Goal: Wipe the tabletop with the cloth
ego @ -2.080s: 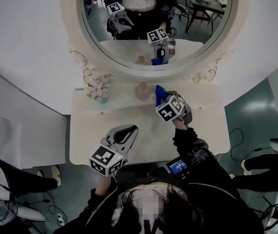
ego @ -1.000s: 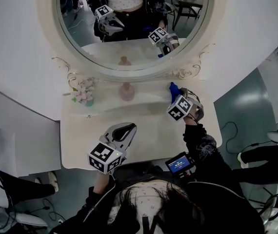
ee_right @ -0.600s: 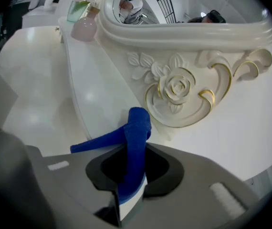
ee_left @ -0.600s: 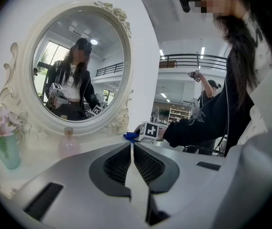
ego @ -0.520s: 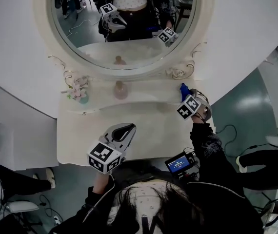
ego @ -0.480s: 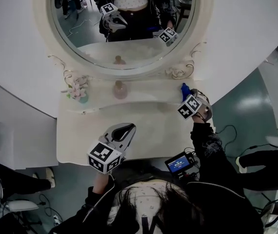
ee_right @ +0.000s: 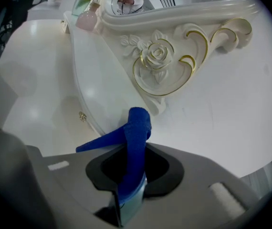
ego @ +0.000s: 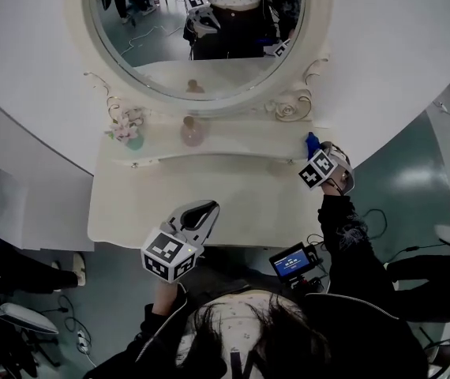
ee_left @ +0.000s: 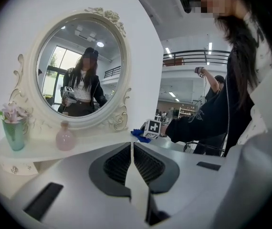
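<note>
Landmark: the oval mirror [ego: 201, 22], cream carved frame, on the wall above the dresser.

Right gripper [ego: 316, 151]: sat low and to the right of the mirror, just past the rose scroll [ee_right: 157, 57] at the frame's foot. Jaws were clamped on the blue cloth [ee_right: 137, 136]. One fold stood up out of the jaws toward the scroll, and a flap trailed off to one side. The cloth's tip lay close to the end of the narrow shelf [ego: 241, 143] under the mirror; neither view settled whether it touched. A dark sleeve [ego: 342, 231] stretched out behind the gripper.

Left gripper [ee_left: 132, 150]: sat below the mirror, a little left of its centre, over the edge of the tabletop [ego: 233, 200] farthest from the mirror. Jaws were pressed together with the ribbed pads meeting and nothing between them. It was aimed toward the mirror.

Shelf directly under the mirror: a round pink bottle [ego: 191, 131] stood near the mirror's centre line. A green vase of pale flowers [ego: 130, 133] stood off its lower left. Both were upright and well apart from the cloth.

A small lit screen [ego: 292, 260] hung at the person's front, below the mirror's right side, off the tabletop.

The mirror glass reflected a person in a dark jacket holding a marker-cubed gripper.
</note>
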